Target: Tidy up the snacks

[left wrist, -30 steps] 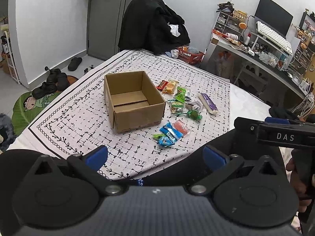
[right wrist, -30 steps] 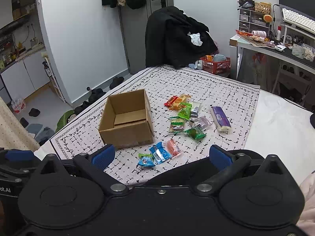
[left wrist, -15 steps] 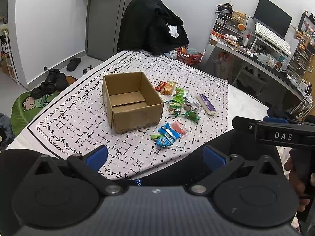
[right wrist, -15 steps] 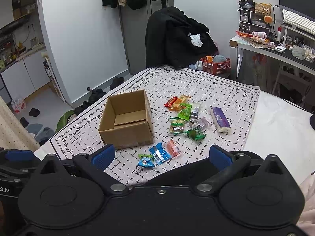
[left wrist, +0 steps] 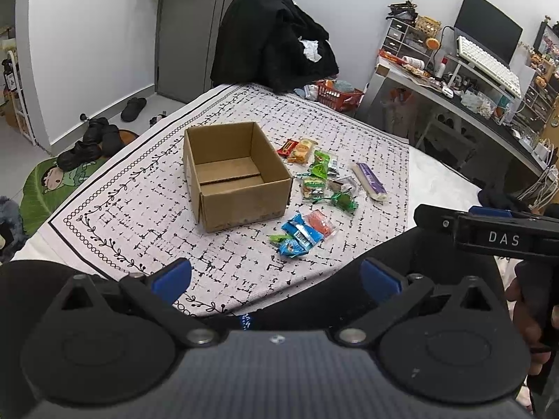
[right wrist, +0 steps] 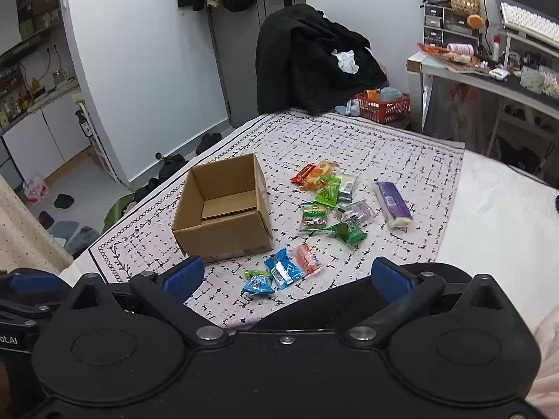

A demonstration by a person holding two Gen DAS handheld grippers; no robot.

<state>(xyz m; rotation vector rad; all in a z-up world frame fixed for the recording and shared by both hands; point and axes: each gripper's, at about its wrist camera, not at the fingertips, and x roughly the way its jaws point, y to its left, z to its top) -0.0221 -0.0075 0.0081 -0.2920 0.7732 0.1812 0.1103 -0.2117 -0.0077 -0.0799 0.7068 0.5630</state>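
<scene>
The task is at its very start: the open brown cardboard box [left wrist: 237,174] sits empty on the pale patterned cloth [left wrist: 139,209], and every snack lies outside it, to its right. Nearest are the blue foil packets [left wrist: 297,237] and the orange-pink packet [left wrist: 321,221], just beside the box's near right corner; farther off lie the green wrapped snacks [left wrist: 321,169], the red and orange packets [left wrist: 297,148] at the far end, and the long purple-labelled bar [left wrist: 370,181] furthest right.

The left gripper [left wrist: 276,276] hangs over the near edge of the cloth with its blue-padded fingers [left wrist: 173,274] spread wide and nothing between them. The right gripper [right wrist: 286,277] hovers likewise, fingers [right wrist: 389,276] released and empty, roughly above the blue packets.

The next move, I judge, calls for one gripper to drop onto a near packet, probably a blue one, pinch the thin wrapper without sliding it, and lift it over the box wall.

Against the earlier frames little differs: the left view has crept slightly forward, the box and snacks sitting a touch lower and closer; the right view is all but unchanged
</scene>
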